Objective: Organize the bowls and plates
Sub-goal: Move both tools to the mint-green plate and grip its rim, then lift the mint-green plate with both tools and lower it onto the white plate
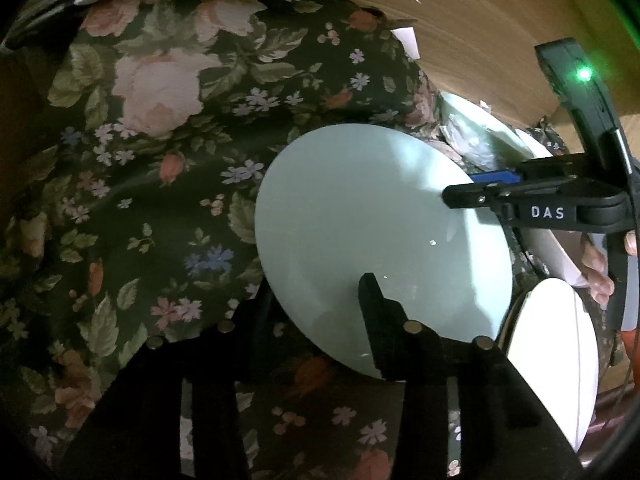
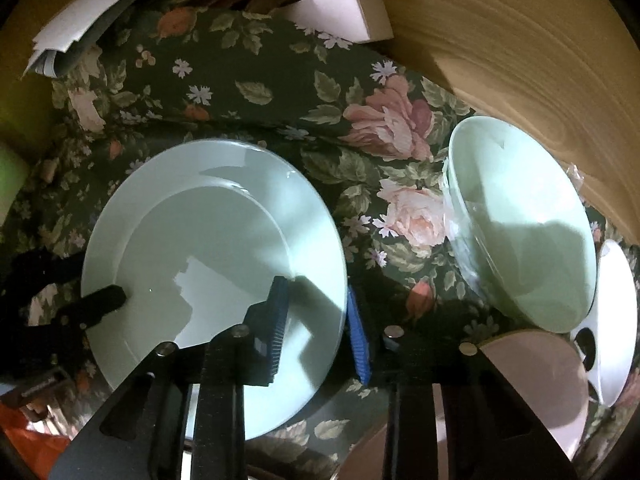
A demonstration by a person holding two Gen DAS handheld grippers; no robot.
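Note:
A pale green plate [image 1: 384, 232] lies on the dark floral cloth [image 1: 160, 160], and both grippers are at its rim. In the left wrist view my left gripper [image 1: 316, 286] straddles the near edge, one finger over the plate and the other beside the rim, without clearly pressing. My right gripper [image 1: 460, 188] reaches in from the right, clamped on the far right edge. In the right wrist view the plate [image 2: 212, 240] has its rim between the blue pads [image 2: 280, 320] of my right gripper [image 2: 316, 292]. My left gripper [image 2: 114, 296] rests on the plate's left edge.
A pale green bowl [image 2: 520, 220] stands right of the plate, wrapped in clear film. Beside it are a white dish [image 2: 616, 320] and a pinkish bowl [image 2: 540, 380]. A white box [image 2: 340, 12] and papers [image 2: 80, 20] lie at the back. A wooden panel [image 2: 520, 60] bounds the right side.

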